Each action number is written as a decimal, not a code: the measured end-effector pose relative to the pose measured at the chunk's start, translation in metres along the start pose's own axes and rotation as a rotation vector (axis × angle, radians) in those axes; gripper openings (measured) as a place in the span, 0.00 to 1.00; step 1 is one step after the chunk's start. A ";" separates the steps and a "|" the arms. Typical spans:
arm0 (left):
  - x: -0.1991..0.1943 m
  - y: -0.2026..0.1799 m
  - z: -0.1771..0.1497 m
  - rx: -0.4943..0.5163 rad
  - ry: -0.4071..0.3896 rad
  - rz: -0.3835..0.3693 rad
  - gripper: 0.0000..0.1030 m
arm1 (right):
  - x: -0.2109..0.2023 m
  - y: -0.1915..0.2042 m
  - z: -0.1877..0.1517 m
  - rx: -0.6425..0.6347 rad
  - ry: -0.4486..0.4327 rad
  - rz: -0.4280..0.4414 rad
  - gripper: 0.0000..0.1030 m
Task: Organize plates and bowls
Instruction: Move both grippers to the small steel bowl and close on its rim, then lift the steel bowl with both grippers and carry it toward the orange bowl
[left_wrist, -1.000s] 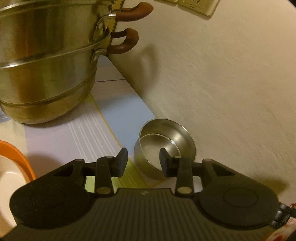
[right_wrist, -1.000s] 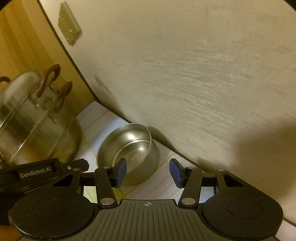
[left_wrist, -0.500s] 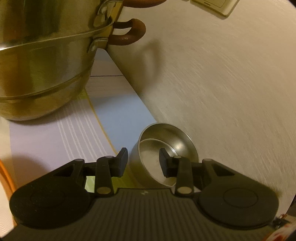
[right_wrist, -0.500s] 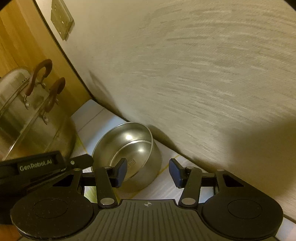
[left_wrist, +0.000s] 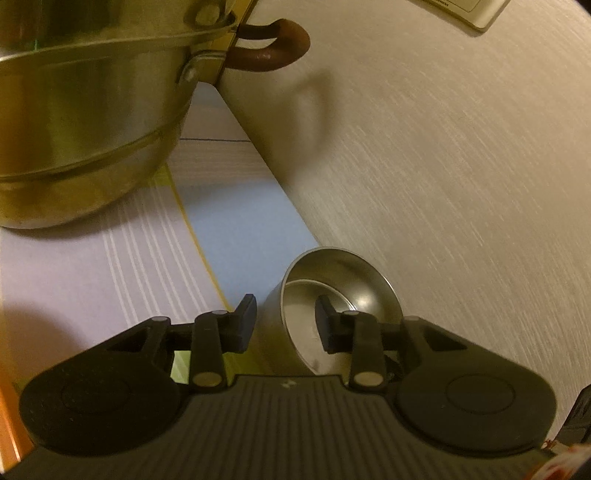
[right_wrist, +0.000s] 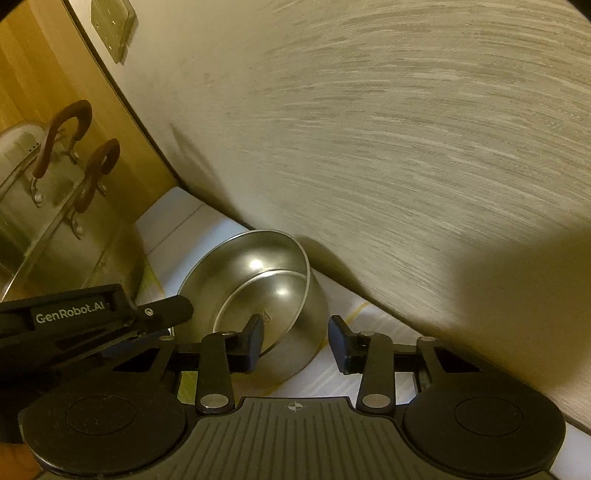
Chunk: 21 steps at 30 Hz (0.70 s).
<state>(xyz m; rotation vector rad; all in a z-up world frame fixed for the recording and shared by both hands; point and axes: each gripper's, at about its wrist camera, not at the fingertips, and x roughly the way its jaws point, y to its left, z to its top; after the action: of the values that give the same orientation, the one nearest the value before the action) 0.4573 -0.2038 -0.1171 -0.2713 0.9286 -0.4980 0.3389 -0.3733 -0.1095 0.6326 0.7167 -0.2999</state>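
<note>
A small steel bowl stands on the striped tablecloth by the wall; it also shows in the right wrist view. My left gripper is open, its jaws astride the bowl's left wall, one finger inside and one outside. My right gripper is open, its jaws astride the bowl's right wall. The left gripper's body shows at the left of the right wrist view.
A large steel steamer pot with brown handles stands at the back left; it also shows in the right wrist view. The textured wall runs close along the right. An orange rim shows at the left edge.
Both grippers have moved forward and down onto the bowl, so their jaws now straddle its rim. The jaws stay open. The bowl has not moved.
</note>
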 end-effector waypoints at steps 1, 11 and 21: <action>0.001 0.000 -0.001 0.002 0.002 0.002 0.25 | 0.001 0.001 0.000 0.000 0.001 -0.001 0.36; 0.012 0.004 -0.003 -0.014 0.024 0.017 0.13 | 0.007 0.003 0.003 0.008 0.008 -0.013 0.28; 0.010 -0.002 -0.004 -0.019 0.036 0.042 0.10 | 0.010 0.005 0.004 0.004 0.010 -0.019 0.25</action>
<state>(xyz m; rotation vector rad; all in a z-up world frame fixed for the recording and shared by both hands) 0.4583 -0.2104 -0.1259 -0.2602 0.9721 -0.4574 0.3502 -0.3726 -0.1119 0.6320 0.7323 -0.3164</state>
